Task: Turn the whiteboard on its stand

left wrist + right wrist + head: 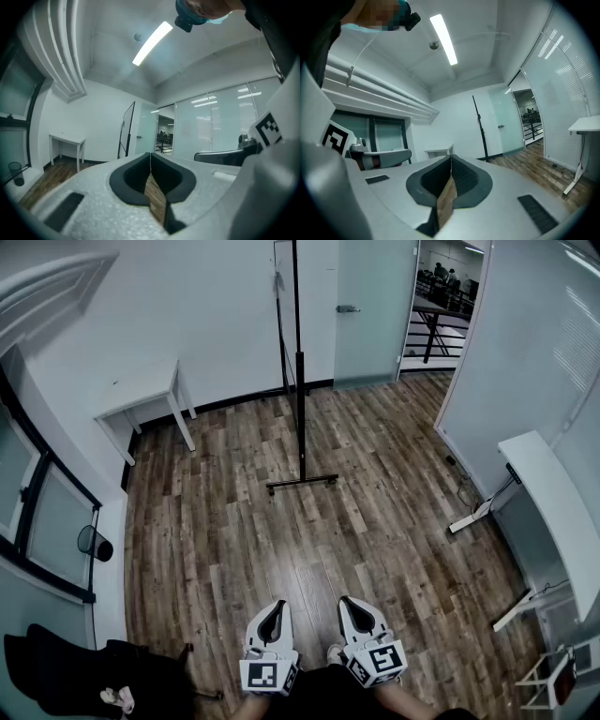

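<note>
So, nothing of the turning is done yet, as far as I can judge. Your left gripper [274,607] has its jaws pressed together with nothing between them, and your right gripper [350,602] is the same: jaws together, empty. You hold both of them low and close to your body, side by side and just apart. They point about level, forward over the wooden floor [375,549].

The whiteboard [282,306] stands well ahead of both grippers, a little to the left of the right one and almost straight before the left one. It shows you only its thin edge. Its black stand [299,399] rests on a foot bar [301,484] on the floor. No gripper touches it.

A small white table [142,397] is ahead and far to the left of the left gripper, against the wall. A white desk [553,507] is off to the right of the right gripper.

All is left, I think: walk up to the stand, take the board by its edge, and swing it round.
</note>
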`<state>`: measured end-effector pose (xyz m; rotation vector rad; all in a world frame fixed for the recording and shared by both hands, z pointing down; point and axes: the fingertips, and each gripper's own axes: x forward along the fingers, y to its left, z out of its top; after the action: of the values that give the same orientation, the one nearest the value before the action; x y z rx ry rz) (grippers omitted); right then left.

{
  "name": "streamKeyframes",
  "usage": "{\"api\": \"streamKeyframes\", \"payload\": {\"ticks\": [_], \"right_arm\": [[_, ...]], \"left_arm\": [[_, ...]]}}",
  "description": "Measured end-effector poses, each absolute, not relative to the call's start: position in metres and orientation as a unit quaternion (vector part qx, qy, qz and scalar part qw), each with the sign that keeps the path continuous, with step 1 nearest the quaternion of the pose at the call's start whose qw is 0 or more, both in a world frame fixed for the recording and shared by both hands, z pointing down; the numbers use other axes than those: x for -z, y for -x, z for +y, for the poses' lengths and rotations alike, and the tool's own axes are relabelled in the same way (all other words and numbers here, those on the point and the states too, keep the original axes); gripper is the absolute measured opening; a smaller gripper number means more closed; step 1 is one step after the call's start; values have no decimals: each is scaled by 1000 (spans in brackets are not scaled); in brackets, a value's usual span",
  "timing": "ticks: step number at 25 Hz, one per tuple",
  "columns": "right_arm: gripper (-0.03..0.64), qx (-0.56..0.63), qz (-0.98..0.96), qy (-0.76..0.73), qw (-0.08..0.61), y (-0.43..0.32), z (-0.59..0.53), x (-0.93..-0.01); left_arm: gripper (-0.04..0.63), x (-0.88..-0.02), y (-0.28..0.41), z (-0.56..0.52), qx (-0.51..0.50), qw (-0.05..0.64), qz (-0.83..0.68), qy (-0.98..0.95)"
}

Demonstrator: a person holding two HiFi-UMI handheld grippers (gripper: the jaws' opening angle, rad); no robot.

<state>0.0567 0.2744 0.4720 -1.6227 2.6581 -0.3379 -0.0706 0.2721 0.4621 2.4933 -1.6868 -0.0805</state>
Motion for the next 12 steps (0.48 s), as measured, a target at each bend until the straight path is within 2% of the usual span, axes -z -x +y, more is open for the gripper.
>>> {"api": "streamKeyframes", "payload": {"ticks": [12], "right_arm": [[14, 107, 851, 514, 9, -78, 272, -470]], "left_arm": [[18, -466, 47, 270, 26, 66, -563, -823]]}}
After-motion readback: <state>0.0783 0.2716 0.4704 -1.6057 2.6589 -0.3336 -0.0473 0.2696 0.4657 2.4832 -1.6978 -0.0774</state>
